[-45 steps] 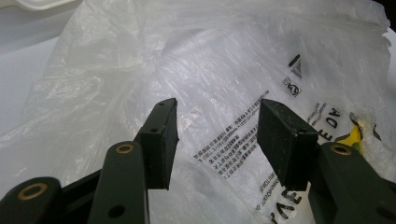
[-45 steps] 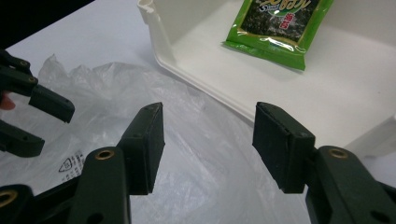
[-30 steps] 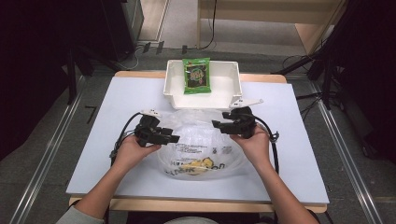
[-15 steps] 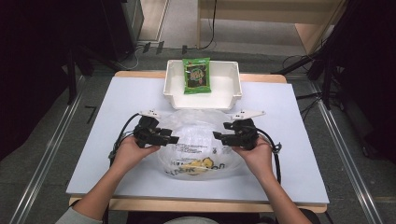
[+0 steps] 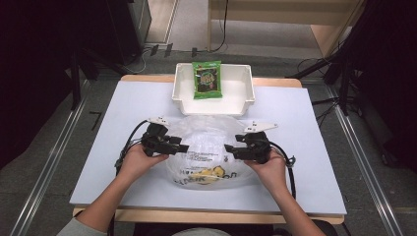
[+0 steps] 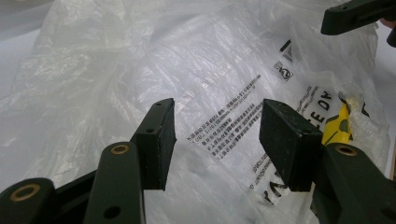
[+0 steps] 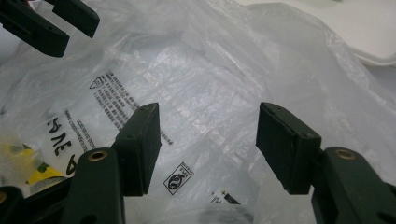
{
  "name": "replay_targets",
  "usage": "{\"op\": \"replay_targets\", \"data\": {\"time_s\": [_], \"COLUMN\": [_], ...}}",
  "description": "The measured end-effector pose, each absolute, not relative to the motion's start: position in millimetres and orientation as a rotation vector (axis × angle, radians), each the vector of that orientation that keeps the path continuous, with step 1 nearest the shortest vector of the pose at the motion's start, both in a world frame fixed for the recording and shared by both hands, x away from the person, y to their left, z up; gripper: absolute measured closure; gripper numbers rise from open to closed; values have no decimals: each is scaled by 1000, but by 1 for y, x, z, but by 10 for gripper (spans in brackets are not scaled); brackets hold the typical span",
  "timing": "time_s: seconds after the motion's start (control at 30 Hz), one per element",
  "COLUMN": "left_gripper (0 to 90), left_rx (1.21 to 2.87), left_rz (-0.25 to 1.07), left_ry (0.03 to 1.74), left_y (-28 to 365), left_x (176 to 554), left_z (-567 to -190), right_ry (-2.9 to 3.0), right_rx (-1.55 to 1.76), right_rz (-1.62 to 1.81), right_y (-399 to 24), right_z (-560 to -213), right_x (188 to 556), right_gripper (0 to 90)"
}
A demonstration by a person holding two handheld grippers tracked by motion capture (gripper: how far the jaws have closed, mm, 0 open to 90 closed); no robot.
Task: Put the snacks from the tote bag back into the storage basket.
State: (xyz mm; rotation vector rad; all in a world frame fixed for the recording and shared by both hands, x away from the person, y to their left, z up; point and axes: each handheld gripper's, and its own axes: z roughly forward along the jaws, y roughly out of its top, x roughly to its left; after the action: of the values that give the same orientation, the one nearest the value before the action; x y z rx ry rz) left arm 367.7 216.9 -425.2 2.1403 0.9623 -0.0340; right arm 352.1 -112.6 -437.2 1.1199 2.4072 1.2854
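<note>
On white tabletop, crinkled translucent plastic bag, left tool and right tool spread, flat black rubbery pads.

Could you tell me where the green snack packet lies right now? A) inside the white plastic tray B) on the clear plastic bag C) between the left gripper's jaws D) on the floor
A: the green snack packet lies flat inside the white plastic tray at the table's far edge.

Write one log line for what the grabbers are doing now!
left gripper: open, over plastic bag | right gripper: open, over bag | snack packet: in white bin
</note>
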Motion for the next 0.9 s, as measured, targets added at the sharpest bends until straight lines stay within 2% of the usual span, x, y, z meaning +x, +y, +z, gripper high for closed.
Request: {"op": "replay_targets", "data": {"time_s": [0.9], "left_gripper": [460], "left_rx": [2140], "left_rz": [-32], "left_ry": [968], "left_y": [219], "left_x": [369], "left_z": [-426], "right_ry": [2435], "right_rx": [1125], "right_rz": [1288], "right_y": [-108], "right_z": [-445], "right_x": [353], "right_gripper": [415]}}
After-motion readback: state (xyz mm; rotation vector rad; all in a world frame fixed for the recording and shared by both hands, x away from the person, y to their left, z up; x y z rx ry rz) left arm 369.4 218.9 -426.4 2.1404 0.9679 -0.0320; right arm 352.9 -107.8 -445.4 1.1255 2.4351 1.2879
